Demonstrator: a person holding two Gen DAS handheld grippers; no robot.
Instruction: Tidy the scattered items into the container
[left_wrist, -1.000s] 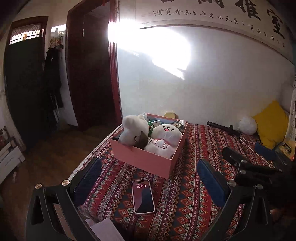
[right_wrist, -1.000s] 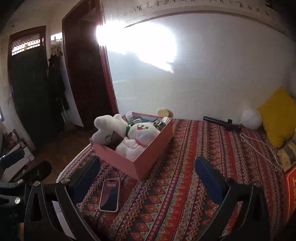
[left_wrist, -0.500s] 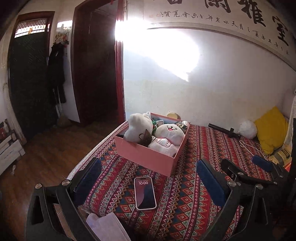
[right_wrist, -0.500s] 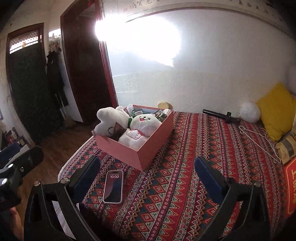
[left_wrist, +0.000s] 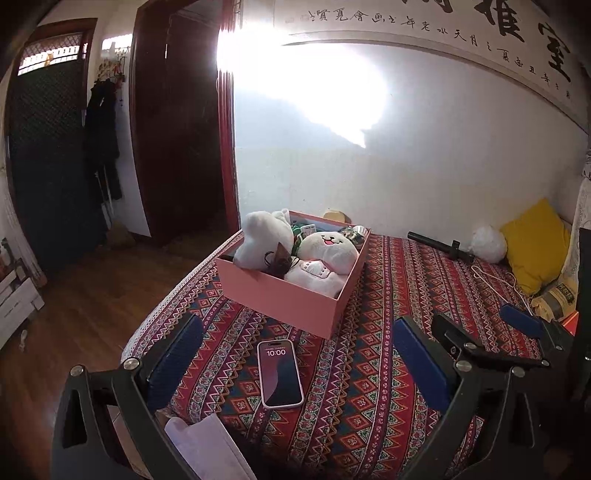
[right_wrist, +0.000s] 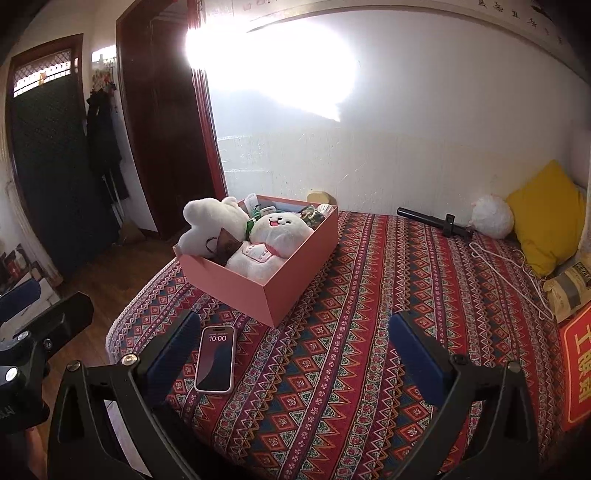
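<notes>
A pink box stands on the patterned bed cover, filled with two white plush toys and small items behind them. A phone with a lit screen lies flat on the cover in front of the box. My left gripper is open, held back from the bed edge, the phone lying between its blue pads in view. My right gripper is open too, to the right of the left one, with the phone by its left pad.
A black rod, a white fluffy ball, a white hanger and a yellow pillow lie at the far right. A red box sits at the right edge. Wooden floor and dark doors lie left.
Both grippers have drawn back and risen slightly, so the box and phone look a little farther off. The jaws stayed open.
</notes>
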